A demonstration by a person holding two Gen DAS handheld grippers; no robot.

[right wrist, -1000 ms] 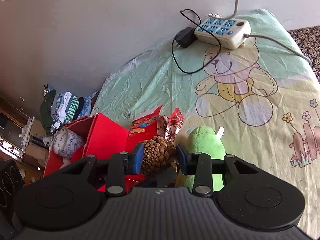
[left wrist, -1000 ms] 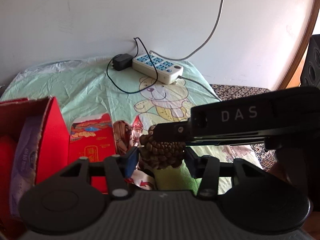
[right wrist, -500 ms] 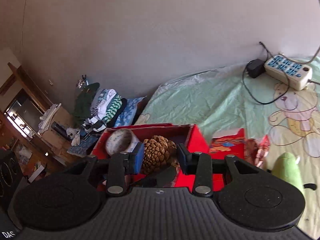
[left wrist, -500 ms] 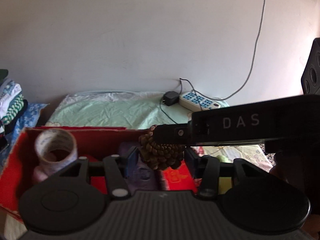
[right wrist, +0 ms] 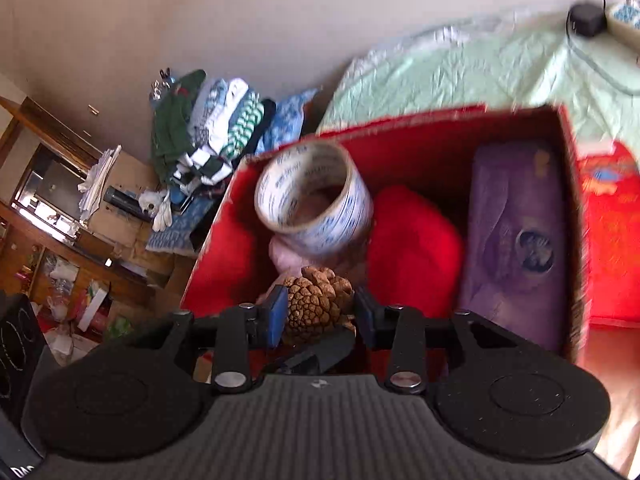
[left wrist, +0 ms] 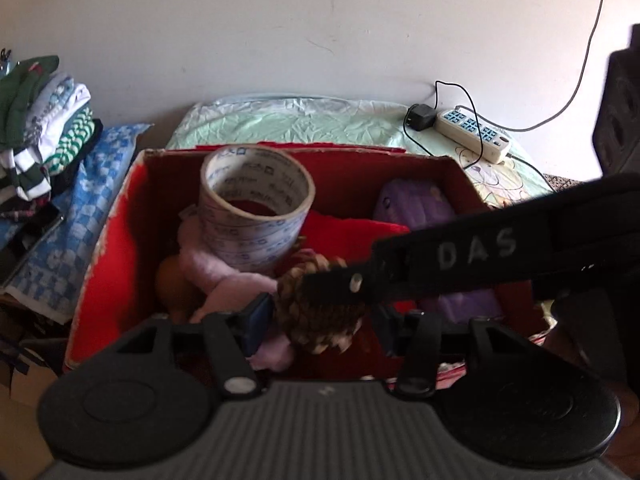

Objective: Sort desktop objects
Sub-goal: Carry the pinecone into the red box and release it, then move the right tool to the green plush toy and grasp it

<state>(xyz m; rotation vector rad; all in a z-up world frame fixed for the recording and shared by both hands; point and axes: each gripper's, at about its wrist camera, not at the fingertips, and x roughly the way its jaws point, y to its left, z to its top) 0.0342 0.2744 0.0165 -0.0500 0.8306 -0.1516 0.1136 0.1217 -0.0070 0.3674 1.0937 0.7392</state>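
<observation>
A brown pine cone [right wrist: 316,304] is clamped between the blue pads of my right gripper [right wrist: 318,312], held over the open red box [right wrist: 568,168]. In the left wrist view the same pine cone [left wrist: 320,320] sits between the pads of my left gripper [left wrist: 320,322], with the right gripper's black finger [left wrist: 460,260] lying across it; whether the left pads press it is unclear. The red box [left wrist: 136,184] holds a tape roll [left wrist: 256,208], a pink plush [left wrist: 216,272], a red cloth [right wrist: 412,240] and a purple pack [right wrist: 516,240].
A green bear-print cloth [left wrist: 304,120] covers the surface behind the box. A white power strip [left wrist: 472,134] with a black adapter [left wrist: 420,118] lies at its back right. Folded clothes [left wrist: 36,120] are stacked to the left. A red envelope [right wrist: 612,240] lies right of the box.
Both grippers carried the pine cone leftward from the cloth to above the red box and tilted down, so the box's inside now fills both views.
</observation>
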